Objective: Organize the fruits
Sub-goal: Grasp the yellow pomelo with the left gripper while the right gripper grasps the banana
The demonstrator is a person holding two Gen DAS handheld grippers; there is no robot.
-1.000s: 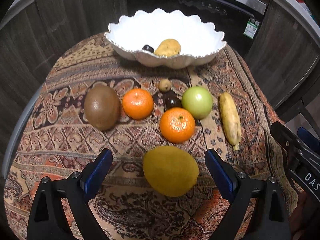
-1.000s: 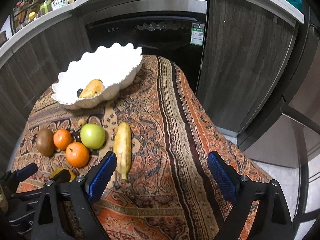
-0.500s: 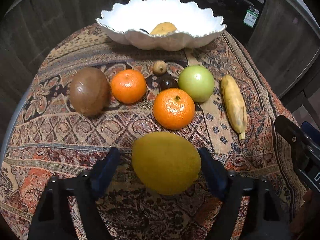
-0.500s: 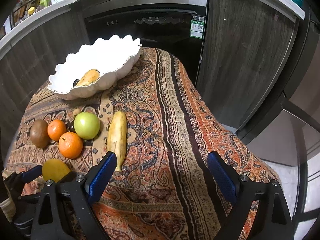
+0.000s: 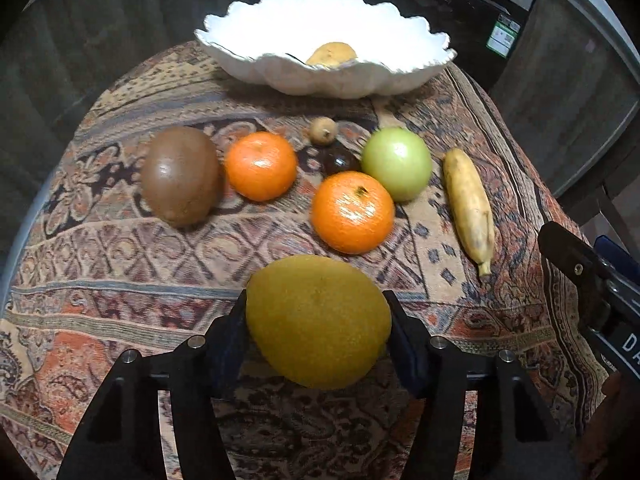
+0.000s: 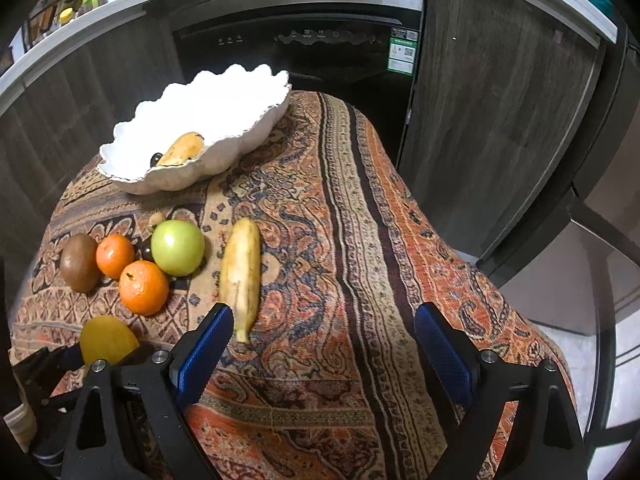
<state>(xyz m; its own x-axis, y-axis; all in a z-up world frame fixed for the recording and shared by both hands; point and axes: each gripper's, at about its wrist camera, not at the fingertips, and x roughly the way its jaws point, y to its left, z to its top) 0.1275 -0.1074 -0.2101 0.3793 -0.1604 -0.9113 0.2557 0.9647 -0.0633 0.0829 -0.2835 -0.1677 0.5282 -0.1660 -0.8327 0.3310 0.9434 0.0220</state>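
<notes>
In the left wrist view, a brown kiwi (image 5: 181, 176) is lying at centre left on the patterned cloth (image 5: 120, 264) that is covering the bench. To its right two oranges (image 5: 261, 166) (image 5: 353, 212), a green apple (image 5: 397, 163) and a yellow banana (image 5: 469, 204) are sitting close together, the banana nearest the cloth's right edge. The white scalloped bowl (image 5: 340, 76) is standing at upper centre, holding a pale yellow fruit (image 5: 331, 53). At lower centre the left tongs (image 5: 316, 320) are gripping a large yellow lemon (image 5: 318, 320) on both sides.

In the right wrist view, the right tongs (image 6: 320, 344) are hovering spread wide at the bottom with nothing between them, above a broad bare stretch of cloth right of the banana, where the cloth is dropping over the bench edge.
</notes>
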